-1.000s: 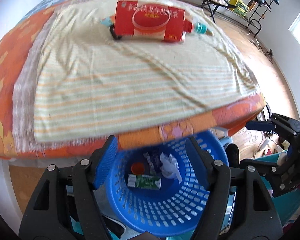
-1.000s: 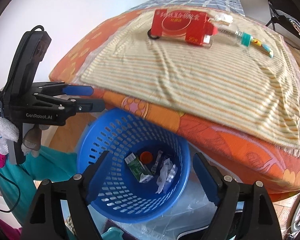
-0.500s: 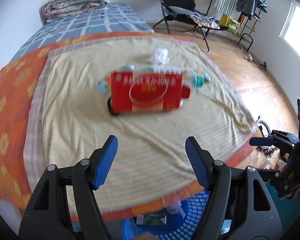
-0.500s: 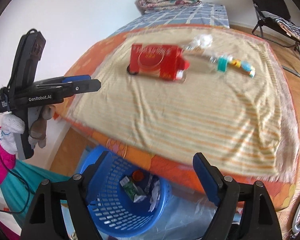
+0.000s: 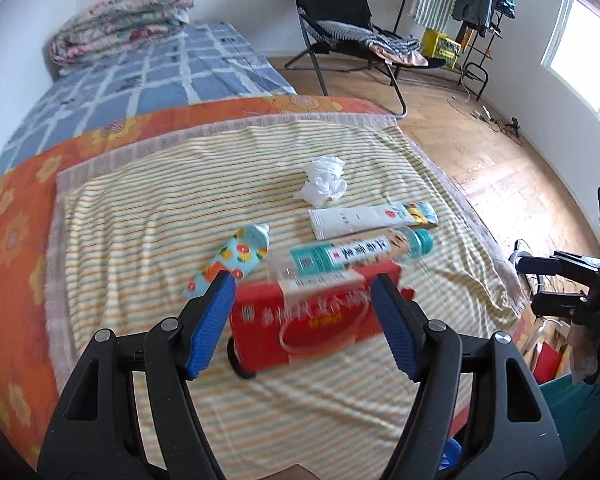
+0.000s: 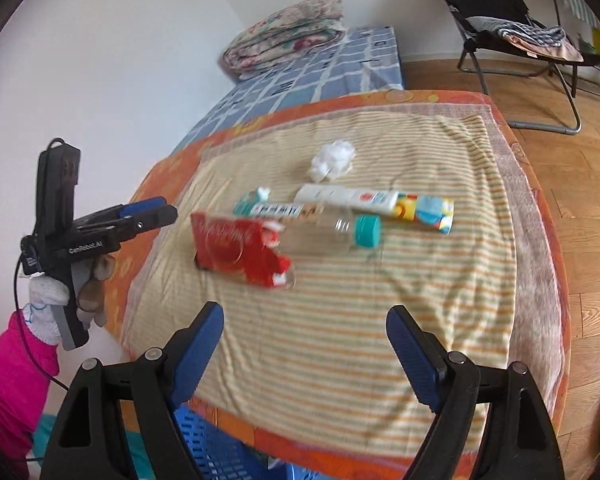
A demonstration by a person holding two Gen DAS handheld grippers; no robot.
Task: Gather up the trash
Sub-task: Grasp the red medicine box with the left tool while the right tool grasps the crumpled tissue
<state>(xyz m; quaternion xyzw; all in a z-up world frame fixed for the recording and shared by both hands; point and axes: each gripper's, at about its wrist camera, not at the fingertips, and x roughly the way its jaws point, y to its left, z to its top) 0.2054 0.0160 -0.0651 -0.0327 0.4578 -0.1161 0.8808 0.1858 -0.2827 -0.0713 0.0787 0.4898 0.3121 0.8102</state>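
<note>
Nearest, at the bottom edge of the right wrist view, the rim of a blue basket (image 6: 204, 440) peeks out below the bed (image 6: 380, 452); what lies in it cannot be seen, so how much trash is already collected cannot be told. Both grippers are empty: the left gripper (image 5: 304, 324) stands wide with nothing between its fingers, and the right gripper (image 6: 304, 352) is spread wide too, above bare striped blanket (image 6: 340, 340). What is left is plain enough, since five pieces lie together on the blanket, so the job looks well short of done. Closest to the left gripper is the red box (image 5: 312, 320), which sits just ahead of and between the blue pads, seemingly apart from them. Right behind it, touching or overlapping it, lies a clear bottle with a teal cap (image 5: 356, 256), and to its left a small patterned carton (image 5: 232, 258). Beyond those rests a long white tube box (image 5: 372, 220), and farthest off a crumpled tissue (image 5: 324, 178). From the right gripper the whole cluster is well ahead, the red box nearest.
</note>
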